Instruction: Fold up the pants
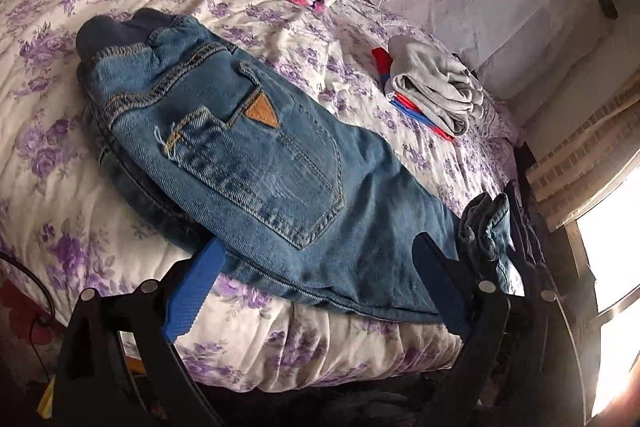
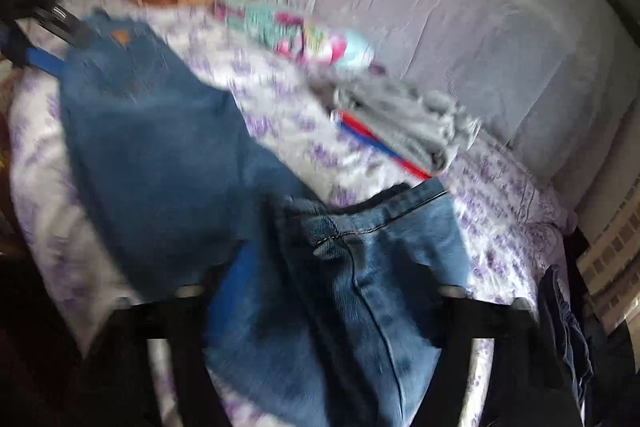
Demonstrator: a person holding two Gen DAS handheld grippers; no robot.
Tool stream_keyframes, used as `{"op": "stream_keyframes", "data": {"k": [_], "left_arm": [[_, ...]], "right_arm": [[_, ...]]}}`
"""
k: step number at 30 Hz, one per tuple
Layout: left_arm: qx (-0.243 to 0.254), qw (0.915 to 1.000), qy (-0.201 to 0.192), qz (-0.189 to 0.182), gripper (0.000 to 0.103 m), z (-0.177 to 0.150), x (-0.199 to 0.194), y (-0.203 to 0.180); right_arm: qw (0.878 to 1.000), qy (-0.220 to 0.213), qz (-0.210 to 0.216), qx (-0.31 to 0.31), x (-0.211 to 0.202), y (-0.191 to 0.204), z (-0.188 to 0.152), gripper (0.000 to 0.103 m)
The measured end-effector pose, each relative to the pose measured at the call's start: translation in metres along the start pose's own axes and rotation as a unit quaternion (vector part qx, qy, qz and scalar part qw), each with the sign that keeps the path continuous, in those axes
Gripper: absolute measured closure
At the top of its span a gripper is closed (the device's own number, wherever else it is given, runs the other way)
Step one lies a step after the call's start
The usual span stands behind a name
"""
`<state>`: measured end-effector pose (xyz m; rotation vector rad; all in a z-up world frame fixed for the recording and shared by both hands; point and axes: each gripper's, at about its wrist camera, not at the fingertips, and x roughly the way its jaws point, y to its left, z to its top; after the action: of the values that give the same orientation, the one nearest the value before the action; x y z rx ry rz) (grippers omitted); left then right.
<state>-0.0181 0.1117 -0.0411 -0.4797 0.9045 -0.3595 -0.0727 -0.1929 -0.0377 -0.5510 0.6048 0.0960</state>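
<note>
Left wrist: jeans (image 1: pixel 256 163) overhang bed (image 1: pixel 360 347) edge.

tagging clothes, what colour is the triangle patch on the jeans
Tan brown triangle patch on the blue jeans, clearest in the left wrist view.

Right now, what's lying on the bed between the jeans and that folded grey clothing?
Nothing but bare flowered bedspread. The left wrist view shows it clearly: the jeans and the grey clothing lie apart, with only sheet between them.
</note>
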Motion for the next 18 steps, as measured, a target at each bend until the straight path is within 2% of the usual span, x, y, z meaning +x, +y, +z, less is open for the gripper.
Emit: {"op": "stream_keyframes", "data": {"k": [1,2,4,6,8,11,13,14,15,18], "left_arm": [[0.000,1.0000,0.000,0.001,0.011,-0.001,0.000,0.000],[-0.001,1.0000,-0.001,0.003,0.011,-0.002,-0.002,0.000],[-0.005,0.9999,-0.009,0.006,0.011,-0.001,-0.008,0.004],[-0.015,0.9996,-0.020,0.010,0.011,0.000,-0.016,0.010],[-0.038,0.9987,-0.035,0.006,0.011,0.004,-0.027,0.021],[-0.062,0.9967,-0.053,0.003,0.011,0.007,-0.037,0.031],[-0.073,0.9957,-0.057,0.006,0.011,0.008,-0.039,0.036],[-0.078,0.9954,-0.054,0.005,0.011,0.007,-0.039,0.038],[-0.081,0.9954,-0.051,0.004,0.011,0.007,-0.038,0.040],[-0.085,0.9956,-0.041,0.002,0.011,0.005,-0.036,0.044]], "right_arm": [[0.999,0.024,0.014,0.017,0.009,-0.007,0.002,0.081],[0.998,0.029,0.039,0.047,0.013,-0.017,0.004,0.084],[0.996,0.017,0.052,0.073,0.007,-0.029,0.009,0.088],[0.992,-0.021,0.067,0.105,-0.012,-0.043,0.022,0.089],[0.985,-0.067,0.111,0.117,-0.034,-0.047,0.044,0.089],[0.972,-0.092,0.191,0.097,-0.042,-0.019,0.067,0.089],[0.968,-0.060,0.233,0.070,-0.022,0.011,0.069,0.088],[0.966,-0.008,0.255,0.048,0.003,0.036,0.063,0.086],[0.966,0.023,0.256,0.037,0.021,0.050,0.054,0.081],[0.961,0.000,0.271,0.061,0.019,0.045,0.039,0.077]]}}
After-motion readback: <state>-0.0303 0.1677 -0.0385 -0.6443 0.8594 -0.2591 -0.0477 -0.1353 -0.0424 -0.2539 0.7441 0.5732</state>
